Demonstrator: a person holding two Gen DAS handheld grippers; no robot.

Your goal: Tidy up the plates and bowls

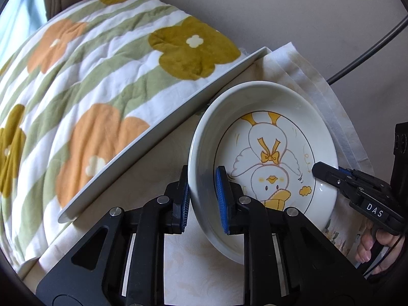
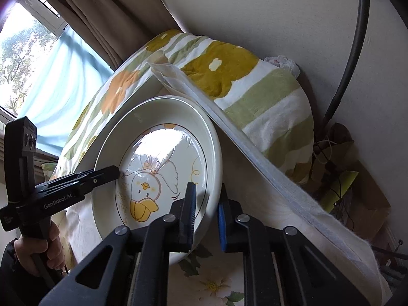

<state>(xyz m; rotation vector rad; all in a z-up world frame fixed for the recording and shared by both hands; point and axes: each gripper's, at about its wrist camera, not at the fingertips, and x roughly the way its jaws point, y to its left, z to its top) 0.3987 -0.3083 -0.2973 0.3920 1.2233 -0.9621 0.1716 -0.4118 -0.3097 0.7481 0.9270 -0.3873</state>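
Now plate (image 1: 275, 117) rim between hand-held gripper (image 1: 202, 193) pads

Plate (image 1: 278, 117) on tablecloth (image 1: 201, 267), quilt (image 1: 102, 76) to its left; left gripper (image 1: 202, 199) & right gripper (image 2: 207, 216) on opposite rims.

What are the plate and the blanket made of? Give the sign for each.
Plate: looks like glazed ceramic, cream with a printed chick; the window glare on its glossy face in the right wrist view suggests glaze. Blanket: looks like soft quilted fabric, matt, with puckered stitching and printed flowers; the exact fibre cannot be told.
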